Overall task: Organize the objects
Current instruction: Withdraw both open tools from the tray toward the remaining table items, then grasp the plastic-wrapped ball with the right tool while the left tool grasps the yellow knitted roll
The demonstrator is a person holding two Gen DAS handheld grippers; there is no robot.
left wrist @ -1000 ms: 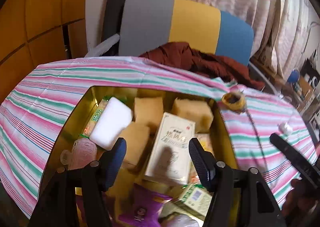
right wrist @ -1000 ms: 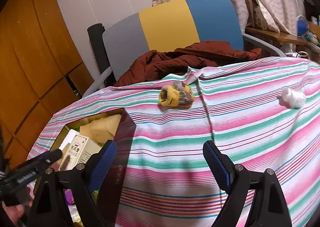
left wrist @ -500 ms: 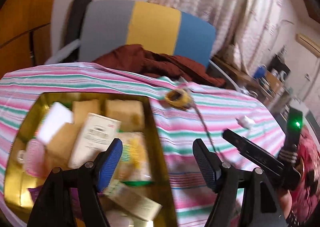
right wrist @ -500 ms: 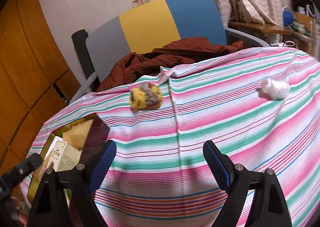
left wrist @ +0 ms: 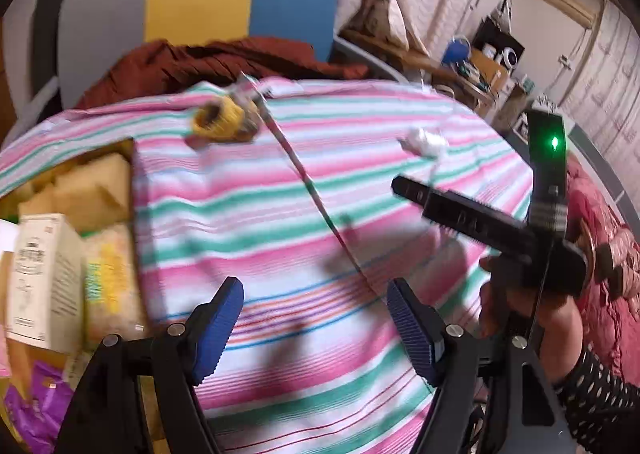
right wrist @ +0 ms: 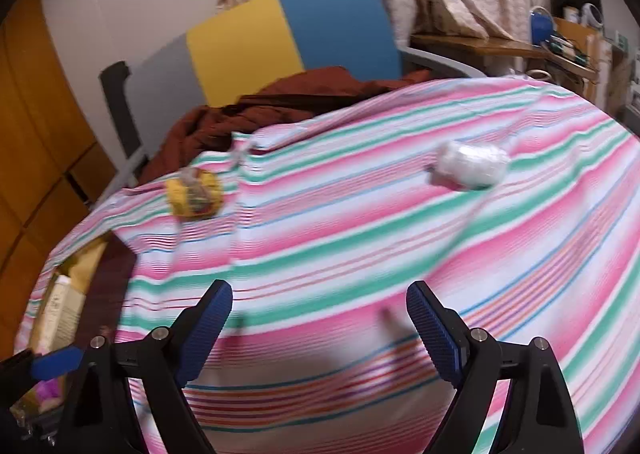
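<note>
You've swung both hand-held grippers off the tin and out over the striped table

Your view now takes in the open cloth (left wrist: 360,181), with the tin (left wrist: 134,213) pushed to the left edge, so the packing step looks finished and two loose things are left to fetch. Your left hand-held gripper (left wrist: 314,328) is empty, its jaws opening over bare cloth; your right hand-held gripper (right wrist: 320,328) is wide apart and empty too. The yellow roll (right wrist: 194,193) lies near the far edge, just beyond the tin, long axis roughly across the table, its open end facing the left camera. The white wad (right wrist: 468,165) sits well apart to the right, stretched left-right, blurred, so no clear front shows
</note>
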